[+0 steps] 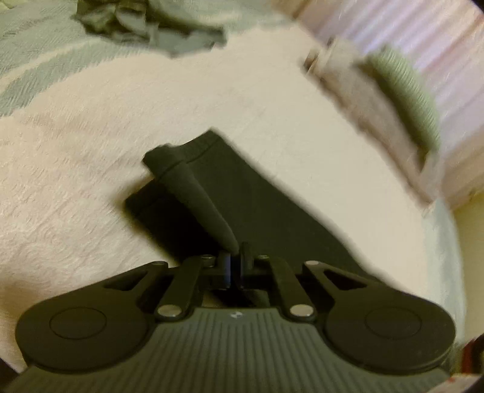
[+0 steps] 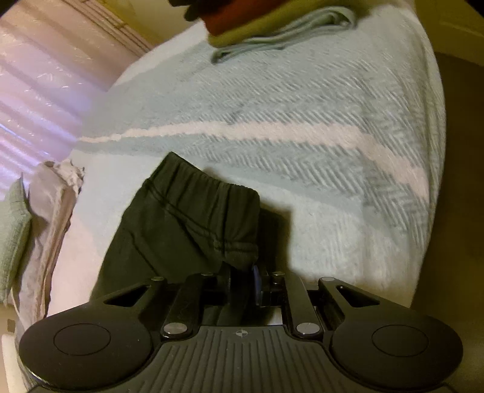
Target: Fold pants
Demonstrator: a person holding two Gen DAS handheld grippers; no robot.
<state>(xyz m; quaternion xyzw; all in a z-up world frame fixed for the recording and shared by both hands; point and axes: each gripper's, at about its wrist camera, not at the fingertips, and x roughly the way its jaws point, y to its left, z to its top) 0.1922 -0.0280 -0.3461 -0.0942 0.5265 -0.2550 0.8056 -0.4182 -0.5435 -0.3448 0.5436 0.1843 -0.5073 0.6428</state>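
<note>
Bed cover: one, pale blue-green with white stripes and a herringbone weave; every other thing is borne on it.
Pants: one dark pair, laid on the cover. The gathered waistband is seen in the right wrist view, the leg ends in the left wrist view, where one narrow fold is drawn up off the flat cloth.
Folded stack: one pile at the far end of the bed, with four layers counted: dark, red, olive, pale blue. It lies well apart from the pants.
Crumpled garments: one grey-green heap at the far edge in the left view; the number of pieces cannot be told.
Pillow: one green cushion, seen beside pale bedding at the bed's edge.
Left gripper: one, jaws clenched on the drawn-up fold of the pants.
Right gripper: one, jaws clamped on the pants just below the waistband.
Containers: not seen.
</note>
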